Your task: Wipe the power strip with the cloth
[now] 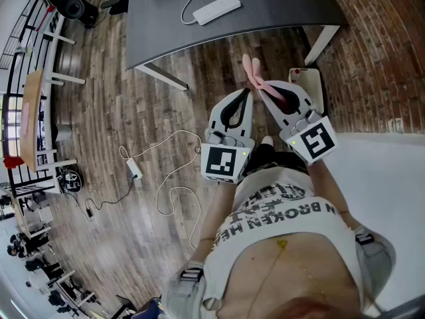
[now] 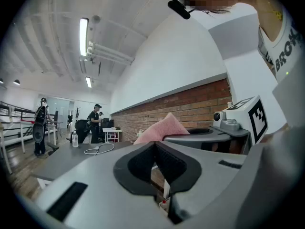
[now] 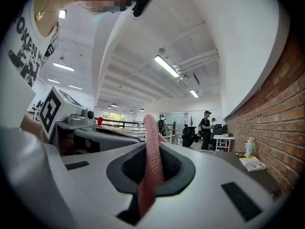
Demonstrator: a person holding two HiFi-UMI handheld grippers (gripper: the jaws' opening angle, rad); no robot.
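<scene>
Standing back from the grey table (image 1: 279,12), you pinch the pink cloth (image 1: 251,72) in your right gripper (image 1: 261,90), your left gripper (image 1: 246,94) is squeezed shut, and the white power strip (image 1: 216,8) lies on that table.

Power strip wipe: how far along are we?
Done: the pink cloth is clamped in the right gripper. In hand: both grippers hang short of the grey table; the left gripper is shut and empty. Left: reaching the white power strip on it and wiping.
</scene>
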